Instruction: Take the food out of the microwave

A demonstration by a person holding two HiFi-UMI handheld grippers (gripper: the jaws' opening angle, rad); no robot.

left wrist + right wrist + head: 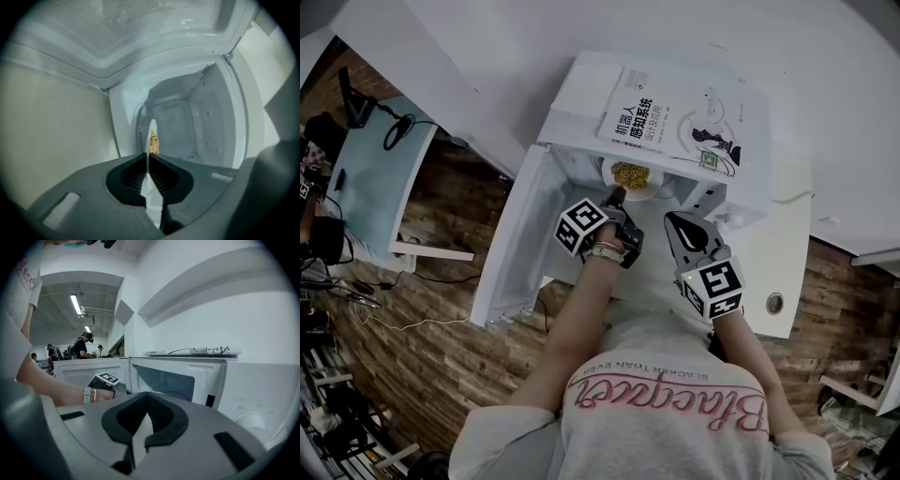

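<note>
A white plate with yellow food sits at the mouth of the open white microwave. My left gripper reaches into the opening and is shut on the plate's near rim. In the left gripper view the plate shows edge-on, a thin white blade pinched between the dark pads of the left gripper, with the food just behind it. My right gripper hangs in front of the microwave, to the right of the plate, shut and holding nothing; the right gripper points at the microwave's front.
The microwave door swings open to the left. A book lies on top of the microwave. The control panel with a dial is on the right. A light desk stands on the wooden floor at far left. People stand far back.
</note>
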